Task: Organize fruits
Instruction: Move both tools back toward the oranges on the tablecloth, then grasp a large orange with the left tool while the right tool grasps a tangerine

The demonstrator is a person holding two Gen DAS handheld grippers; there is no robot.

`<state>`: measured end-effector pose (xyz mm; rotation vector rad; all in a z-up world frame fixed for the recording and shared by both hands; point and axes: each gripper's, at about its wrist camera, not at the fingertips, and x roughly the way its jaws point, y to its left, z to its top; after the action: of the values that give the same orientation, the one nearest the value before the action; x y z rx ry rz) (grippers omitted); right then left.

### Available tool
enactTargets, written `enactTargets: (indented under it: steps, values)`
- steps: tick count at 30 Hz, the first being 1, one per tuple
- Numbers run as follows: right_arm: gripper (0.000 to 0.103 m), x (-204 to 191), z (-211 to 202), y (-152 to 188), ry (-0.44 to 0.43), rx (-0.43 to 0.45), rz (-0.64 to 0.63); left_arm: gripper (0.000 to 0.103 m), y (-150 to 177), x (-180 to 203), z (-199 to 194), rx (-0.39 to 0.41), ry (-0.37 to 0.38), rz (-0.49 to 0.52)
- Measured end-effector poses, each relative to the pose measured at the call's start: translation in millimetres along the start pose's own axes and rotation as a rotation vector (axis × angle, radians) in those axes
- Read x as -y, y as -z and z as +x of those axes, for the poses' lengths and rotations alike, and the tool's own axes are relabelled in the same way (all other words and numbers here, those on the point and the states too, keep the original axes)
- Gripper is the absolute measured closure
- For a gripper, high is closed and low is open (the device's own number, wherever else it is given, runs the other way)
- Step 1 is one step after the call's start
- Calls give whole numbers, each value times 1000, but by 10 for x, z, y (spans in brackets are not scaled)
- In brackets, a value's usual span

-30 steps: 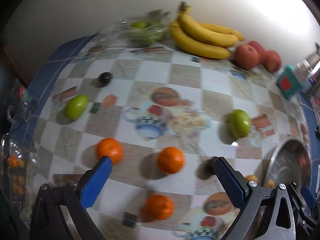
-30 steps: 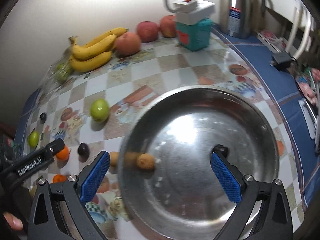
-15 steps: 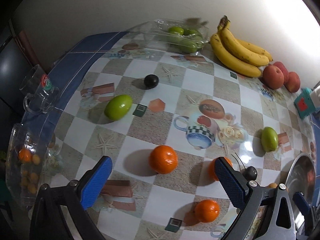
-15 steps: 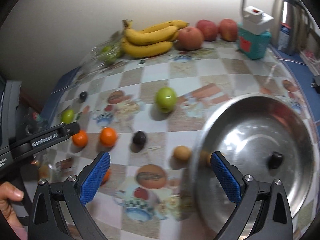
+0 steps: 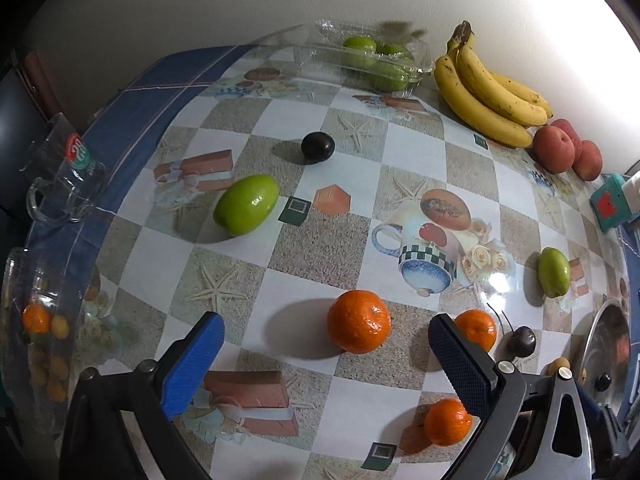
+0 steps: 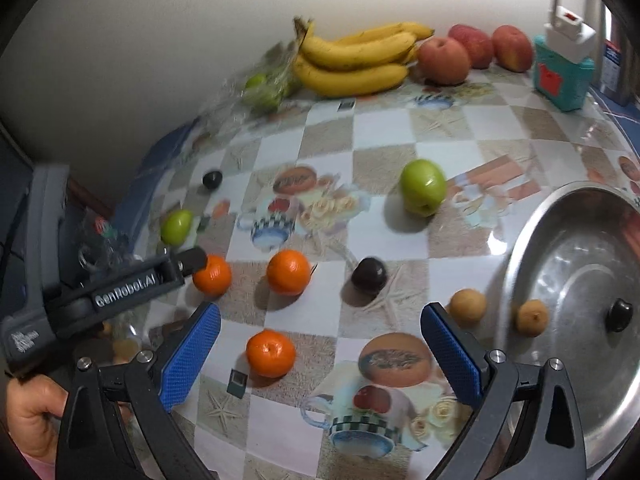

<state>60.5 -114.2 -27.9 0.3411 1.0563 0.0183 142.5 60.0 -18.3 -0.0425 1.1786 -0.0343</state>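
Fruit lies scattered on a patterned tablecloth. In the left wrist view my left gripper (image 5: 324,364) is open and empty, with an orange (image 5: 358,321) just ahead between the fingers. Two more oranges (image 5: 476,329) (image 5: 447,421) lie to its right, with a green fruit (image 5: 246,210) and a dark plum (image 5: 317,147) farther off. In the right wrist view my right gripper (image 6: 320,356) is open and empty above an orange (image 6: 270,353). A dark plum (image 6: 369,274), a green apple (image 6: 423,187) and a small brown fruit (image 6: 467,306) lie ahead.
Bananas (image 5: 488,92), red apples (image 5: 558,151) and a clear box of green fruit (image 5: 372,60) line the wall. A steel pan lid (image 6: 592,308) lies at right. A teal box (image 6: 562,76) stands behind it. A clear container (image 5: 36,320) and a glass mug (image 5: 64,176) stand at the left edge.
Both grippers swung left, away from the steel lid and toward the scattered oranges. The left gripper moved closer to the table; one orange now sits between its fingers.
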Motion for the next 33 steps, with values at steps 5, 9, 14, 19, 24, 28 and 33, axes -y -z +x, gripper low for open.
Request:
enactTargets:
  steps: [5,9,14,19,24,28,33]
  values:
    - [6,-125,218,83,15,-63,-36,2,-7,-31,77,-9,29,-6]
    - [23,-214,320,137,21,-95,-68,9,6,-12,169,-35,69,-2]
    - [32,-298,414,201,20,-126,-100,20,18,15,240,-49,81,2]
    - [43,-342,448,225,18,-139,-115,32,25,35,263,-55,90,9]
    - [51,-379,455,237,13,-144,-127,53,32,73,281,-59,89,17]
    - [60,-415,459,250,-1,-149,-137,61,28,115,289,-59,95,25]
    - [64,-440,466,258,-10,-150,-137,61,22,109,282,-61,91,25]
